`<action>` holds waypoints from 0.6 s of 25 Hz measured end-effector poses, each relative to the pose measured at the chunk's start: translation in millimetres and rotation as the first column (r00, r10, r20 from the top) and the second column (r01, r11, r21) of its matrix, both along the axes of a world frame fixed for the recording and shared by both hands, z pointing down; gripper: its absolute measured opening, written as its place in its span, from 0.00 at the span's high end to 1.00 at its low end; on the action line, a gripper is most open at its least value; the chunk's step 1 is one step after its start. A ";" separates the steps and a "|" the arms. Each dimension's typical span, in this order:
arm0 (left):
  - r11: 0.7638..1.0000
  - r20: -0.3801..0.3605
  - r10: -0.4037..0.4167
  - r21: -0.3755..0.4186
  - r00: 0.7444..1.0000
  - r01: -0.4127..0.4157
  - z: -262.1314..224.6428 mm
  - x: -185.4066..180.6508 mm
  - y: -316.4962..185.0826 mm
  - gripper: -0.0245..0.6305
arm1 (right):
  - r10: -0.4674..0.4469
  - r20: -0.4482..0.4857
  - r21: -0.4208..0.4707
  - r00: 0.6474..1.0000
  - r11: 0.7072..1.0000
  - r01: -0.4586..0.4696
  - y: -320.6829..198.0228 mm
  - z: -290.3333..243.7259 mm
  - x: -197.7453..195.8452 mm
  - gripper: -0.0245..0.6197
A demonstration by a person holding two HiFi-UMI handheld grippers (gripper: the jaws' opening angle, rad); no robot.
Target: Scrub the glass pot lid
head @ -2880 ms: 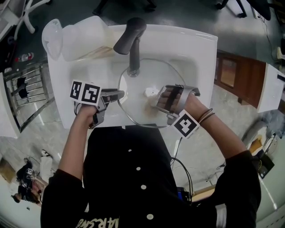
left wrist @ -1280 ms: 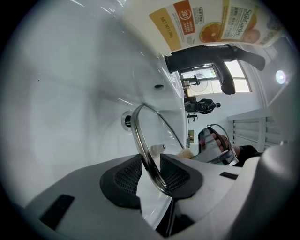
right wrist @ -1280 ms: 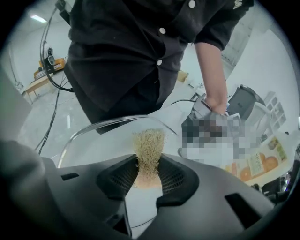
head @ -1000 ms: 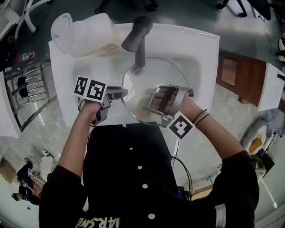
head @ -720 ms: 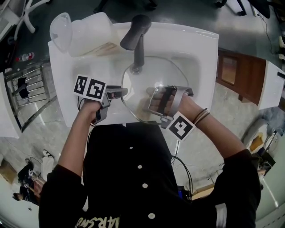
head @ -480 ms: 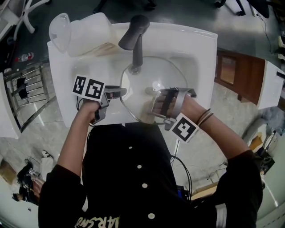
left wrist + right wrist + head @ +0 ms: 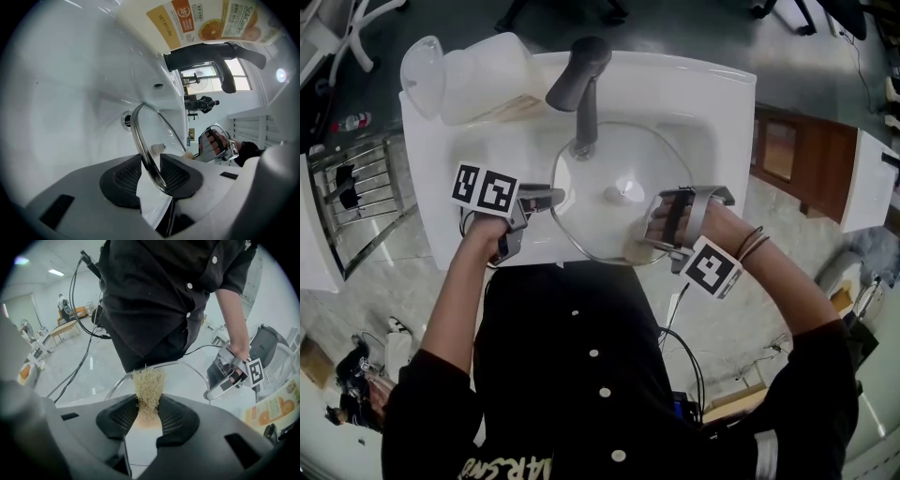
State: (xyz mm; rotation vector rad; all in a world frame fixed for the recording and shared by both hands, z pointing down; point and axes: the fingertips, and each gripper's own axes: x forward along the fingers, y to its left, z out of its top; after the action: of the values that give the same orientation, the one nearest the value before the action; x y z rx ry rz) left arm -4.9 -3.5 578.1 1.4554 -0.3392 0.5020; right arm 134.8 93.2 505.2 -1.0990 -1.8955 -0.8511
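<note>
Left gripper (image 7: 151,174) first: its fingers (image 7: 123,180) are clamped on the steel rim of the glass pot lid (image 7: 154,131), which sits edge-on between the pads. On the right gripper (image 7: 148,417), the fingers (image 7: 180,418) pinch a tan fibrous scrubber (image 7: 149,383), its tuft poking out against the glass near the lid's rim. The lid hangs tilted over the sink (image 7: 712,103), just in front of the faucet (image 7: 579,80). The scrubber sits at the edge farthest from the faucet, on the person's right.

Here's the danger as I read it: one thin rim grip carries all that smooth glass. A hard shove from the scrubber could twist the lid free, dropping it into the basin or banging it against the faucet. The tuft could also skid off the rim.
</note>
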 end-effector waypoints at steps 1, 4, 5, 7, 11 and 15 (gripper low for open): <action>1.000 0.000 0.000 -0.001 1.000 0.000 0.1 0.0 0.0 0.75 | -0.006 -0.014 -0.008 1.000 1.000 0.005 -0.4 0.2 5.6 0.75; 1.000 -0.001 0.001 0.000 1.000 -0.001 0.4 0.6 -0.9 0.75 | -0.025 -0.057 -0.009 0.998 1.000 0.025 -2.9 2.7 22.1 0.75; 1.000 -0.001 0.001 -0.001 1.000 -0.001 0.4 0.5 -0.7 0.75 | -0.036 -0.072 -0.002 0.997 0.999 0.036 -3.9 3.9 27.8 0.74; 1.000 0.001 0.000 -0.003 1.000 0.000 0.2 0.4 -0.3 0.75 | -0.065 -0.096 0.026 0.993 0.997 0.068 -8.8 7.3 38.1 0.75; 1.000 0.005 0.005 -0.003 1.000 -0.005 0.7 0.2 -0.8 0.75 | -0.080 -0.125 0.053 0.989 0.995 0.088 -15.9 12.3 46.6 0.74; 1.000 0.014 0.013 0.000 1.000 -0.013 1.1 -0.1 0.2 0.75 | -0.064 -0.127 0.061 0.990 0.995 0.073 -16.1 13.2 45.6 0.74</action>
State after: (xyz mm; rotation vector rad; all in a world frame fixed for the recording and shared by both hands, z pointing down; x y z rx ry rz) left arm -5.1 -3.3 579.2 1.4559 -0.3413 0.5229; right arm 180.4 77.1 518.3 -1.1560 -1.7235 -0.8561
